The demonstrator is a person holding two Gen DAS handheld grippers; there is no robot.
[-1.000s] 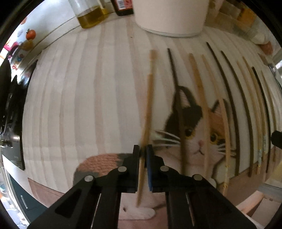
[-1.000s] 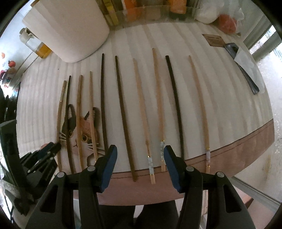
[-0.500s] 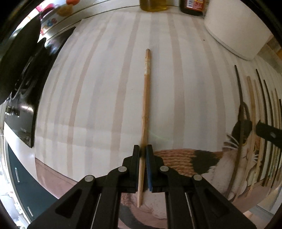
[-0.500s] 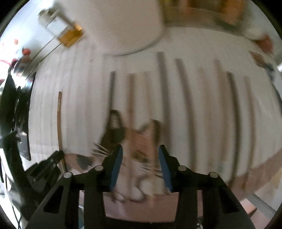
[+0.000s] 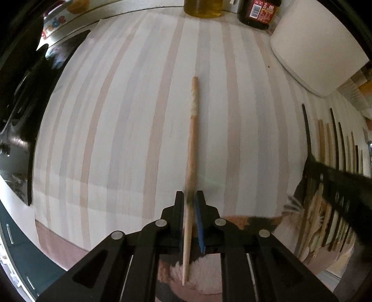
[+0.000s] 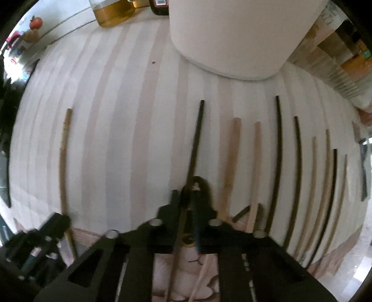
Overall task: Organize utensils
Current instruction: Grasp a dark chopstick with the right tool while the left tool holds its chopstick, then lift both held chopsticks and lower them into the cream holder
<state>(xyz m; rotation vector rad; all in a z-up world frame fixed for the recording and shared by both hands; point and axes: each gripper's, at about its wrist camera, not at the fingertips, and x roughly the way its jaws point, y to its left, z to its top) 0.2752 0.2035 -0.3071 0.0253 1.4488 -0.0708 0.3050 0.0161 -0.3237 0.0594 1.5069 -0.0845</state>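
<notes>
My left gripper (image 5: 190, 202) is shut on a light wooden chopstick (image 5: 192, 139) that lies lengthwise over the striped cloth (image 5: 116, 116), apart from the others. It also shows at the left of the right wrist view (image 6: 62, 158). My right gripper (image 6: 187, 199) is closed around a dark chopstick (image 6: 196, 144), the leftmost of a row of several light and dark chopsticks (image 6: 276, 162) laid side by side. The same row shows at the right edge of the left wrist view (image 5: 325, 162).
A white round container (image 6: 232, 34) stands behind the row. An oil bottle (image 6: 114, 11) and a dark sauce bottle (image 5: 258, 11) stand at the back. A black stove (image 5: 18, 97) is at the left. The cloth's cat print (image 5: 255, 220) lies near the front edge.
My left gripper has carried the light chopstick leftward away from the row. My right gripper has swung left along the row and closed on the dark chopstick.
</notes>
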